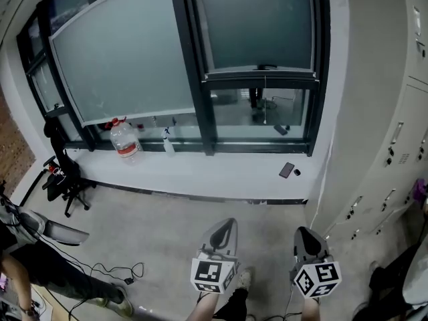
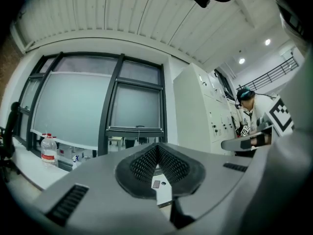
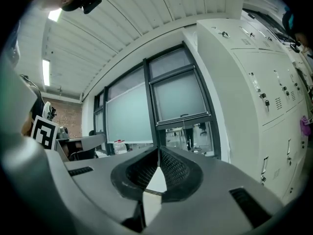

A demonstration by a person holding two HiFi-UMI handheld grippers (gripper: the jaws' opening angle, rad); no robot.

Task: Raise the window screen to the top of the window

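While the window screen (image 1: 257,25) hangs partway down the right-hand pane, with its bottom rail (image 1: 261,70) above the clear lower glass, both grippers are held low, well apart from it. The left gripper (image 1: 226,225) points toward the window with its jaws pressed together on nothing. The right gripper (image 1: 305,235), near it on its right, is likewise clenched and empty. Between the grippers and the screen runs the white sill (image 1: 200,172). It carries a dark phone (image 1: 286,170) ahead of the right gripper, and a water bottle (image 1: 124,139) and a spray bottle (image 1: 167,141) ahead and to the left of the left gripper. Pale lockers (image 1: 394,112) stand to the right of the right gripper.
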